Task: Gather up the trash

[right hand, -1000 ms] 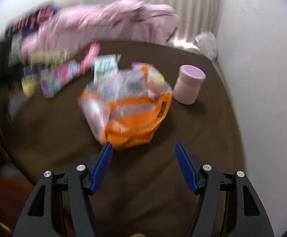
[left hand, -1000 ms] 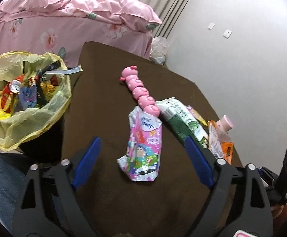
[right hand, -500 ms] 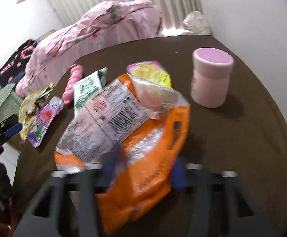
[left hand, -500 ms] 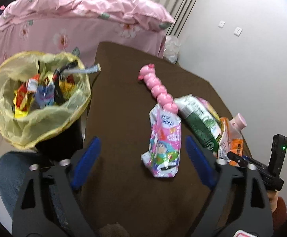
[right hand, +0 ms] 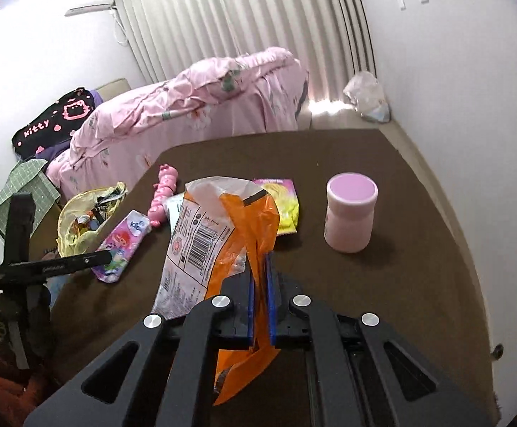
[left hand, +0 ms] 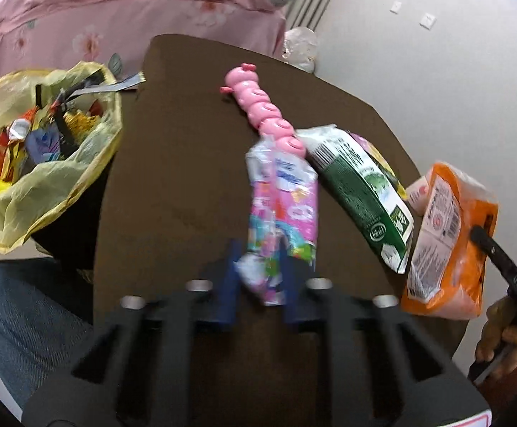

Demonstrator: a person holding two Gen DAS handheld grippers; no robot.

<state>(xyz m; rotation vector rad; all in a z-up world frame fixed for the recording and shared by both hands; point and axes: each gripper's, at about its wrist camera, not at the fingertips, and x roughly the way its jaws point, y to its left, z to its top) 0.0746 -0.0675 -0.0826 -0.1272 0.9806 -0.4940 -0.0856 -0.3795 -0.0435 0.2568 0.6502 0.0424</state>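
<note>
My right gripper (right hand: 260, 277) is shut on an orange and clear snack bag (right hand: 201, 238) and holds it lifted above the brown table (right hand: 401, 284); the bag also shows in the left wrist view (left hand: 447, 242). My left gripper (left hand: 258, 267) is closing around the near end of a pink cartoon wrapper (left hand: 283, 210), which lies on the table (left hand: 173, 185). The wrapper shows in the right wrist view (right hand: 123, 245) too. A bin with a yellow liner (left hand: 41, 163), holding several wrappers, stands left of the table.
A green and white packet (left hand: 361, 192), a pink caterpillar toy (left hand: 262, 110) and a yellow packet (right hand: 283, 206) lie on the table. A pink lidded jar (right hand: 349, 217) stands at the right. A pink-covered bed (right hand: 194, 106) lies behind. My knee (left hand: 20, 313) is at lower left.
My right gripper closed on the orange bag and lifted it. My left gripper moved forward and its fingers came together around the pink wrapper's near end.
</note>
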